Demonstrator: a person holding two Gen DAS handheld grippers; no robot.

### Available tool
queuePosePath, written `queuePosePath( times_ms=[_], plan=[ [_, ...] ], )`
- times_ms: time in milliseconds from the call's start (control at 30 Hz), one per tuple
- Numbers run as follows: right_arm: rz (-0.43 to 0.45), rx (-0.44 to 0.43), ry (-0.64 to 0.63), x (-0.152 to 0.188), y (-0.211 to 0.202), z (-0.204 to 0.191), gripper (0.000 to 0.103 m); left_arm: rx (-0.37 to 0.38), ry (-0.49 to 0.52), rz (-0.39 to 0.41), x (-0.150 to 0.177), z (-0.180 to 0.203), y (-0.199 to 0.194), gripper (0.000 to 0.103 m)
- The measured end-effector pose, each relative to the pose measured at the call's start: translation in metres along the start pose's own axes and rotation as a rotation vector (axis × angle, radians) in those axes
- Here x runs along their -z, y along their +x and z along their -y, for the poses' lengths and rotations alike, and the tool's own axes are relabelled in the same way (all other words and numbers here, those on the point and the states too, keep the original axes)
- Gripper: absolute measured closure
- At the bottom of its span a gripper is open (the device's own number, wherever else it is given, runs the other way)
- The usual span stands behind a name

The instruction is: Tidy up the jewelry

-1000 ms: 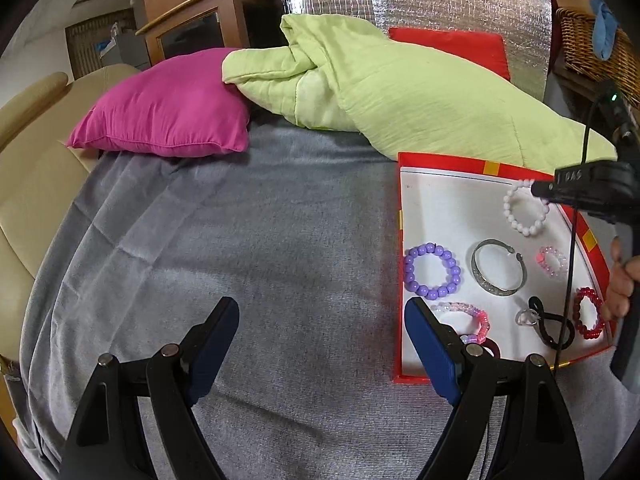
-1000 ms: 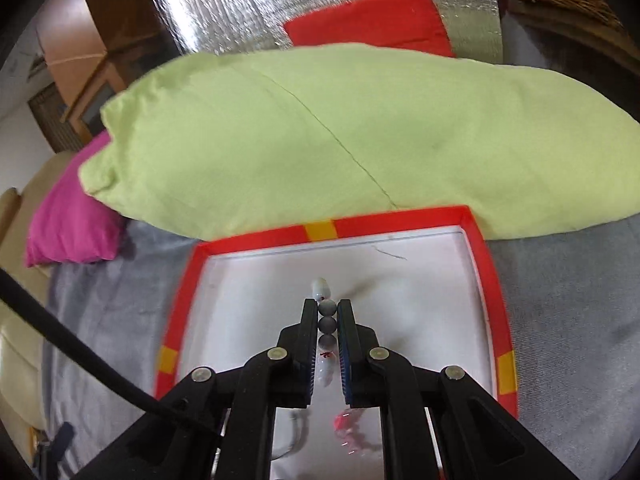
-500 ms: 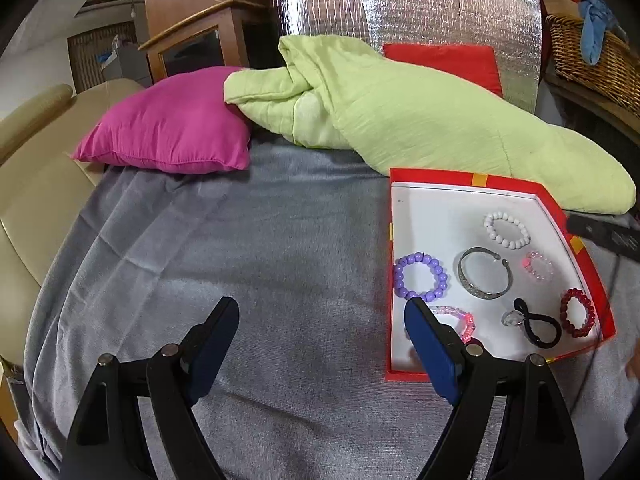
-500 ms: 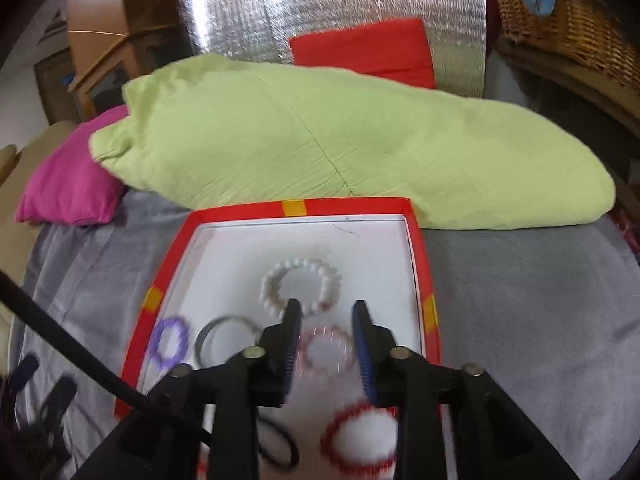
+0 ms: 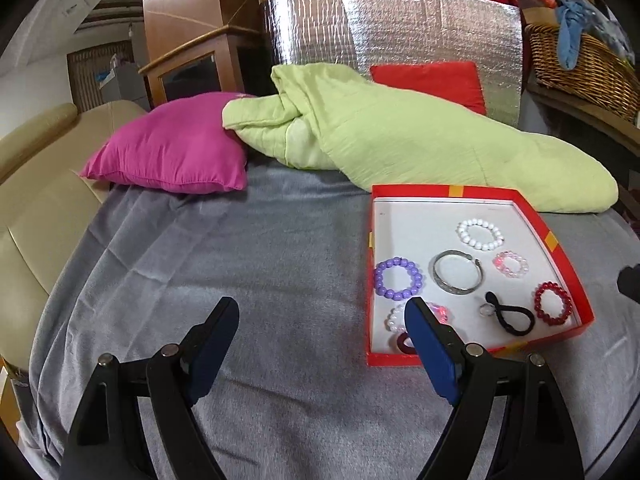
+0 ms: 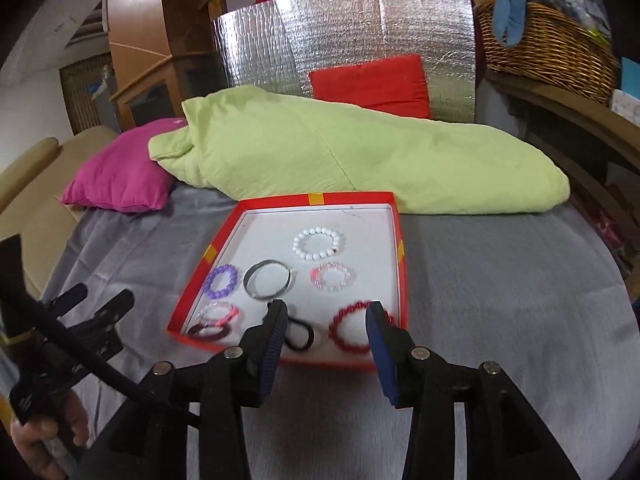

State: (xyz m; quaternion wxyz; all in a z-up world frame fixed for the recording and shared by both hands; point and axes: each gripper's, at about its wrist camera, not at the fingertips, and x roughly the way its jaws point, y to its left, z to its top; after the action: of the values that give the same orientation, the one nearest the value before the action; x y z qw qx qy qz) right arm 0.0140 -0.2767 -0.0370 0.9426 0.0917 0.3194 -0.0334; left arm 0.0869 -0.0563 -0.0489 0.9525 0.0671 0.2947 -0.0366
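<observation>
From your left wrist view, your left gripper (image 5: pixel 320 320) hangs over the grey blanket (image 5: pixel 240 288) with its jaws wide apart and nothing between them. The red tray (image 5: pixel 560 248) lies to the right on the blanket, near the green duvet (image 5: pixel 400 136). Inside it you can see the white bead bracelet (image 5: pixel 480 234) at the far end, the silver bangle (image 5: pixel 457 277) in the middle, the purple bead bracelet (image 5: pixel 398 278) at the left, the pale pink bracelet (image 5: pixel 511 264) and the dark red bead bracelet (image 5: pixel 553 309) at the right, and the black hair tie (image 5: pixel 512 314) near the front. Your right finger hides part of the bracelets in the near left corner.

From your right wrist view, your right gripper (image 6: pixel 328 314) has just been opening; its jaws stand apart with nothing gripped, over the tray's near edge. This view alone shows the near left corner clearly: a pink-and-clear bracelet (image 6: pixel 219 312) touching a dark maroon ring (image 6: pixel 209 331). It also shows your left hand (image 6: pixel 44 428) holding the other gripper at the far left, and the wicker basket (image 6: pixel 548 44) beyond.
</observation>
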Motion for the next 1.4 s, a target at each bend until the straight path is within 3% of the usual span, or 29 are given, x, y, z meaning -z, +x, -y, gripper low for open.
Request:
queuePosePath(
  times_ms=[267, 500, 900, 1400],
  plan=[
    [0.030, 0.033, -0.015, 0.031, -0.031, 0.001, 0.052, -0.006, 0.038, 0.030, 0.013, 0.011, -0.027, 0.013],
    [0.051, 0.052, 0.012, 0.036, -0.032, -0.007, 0.035, 0.002, 0.054, 0.038, 0.020, 0.017, -0.040, 0.012],
    [0.072, 0.111, 0.007, 0.037, -0.023, -0.008, 0.035, 0.008, 0.034, 0.041, 0.021, 0.014, -0.040, 0.012],
    [0.085, 0.115, 0.008, 0.036, -0.025, -0.006, 0.035, 0.016, 0.034, 0.042, 0.024, 0.012, -0.040, 0.012]
  ],
)
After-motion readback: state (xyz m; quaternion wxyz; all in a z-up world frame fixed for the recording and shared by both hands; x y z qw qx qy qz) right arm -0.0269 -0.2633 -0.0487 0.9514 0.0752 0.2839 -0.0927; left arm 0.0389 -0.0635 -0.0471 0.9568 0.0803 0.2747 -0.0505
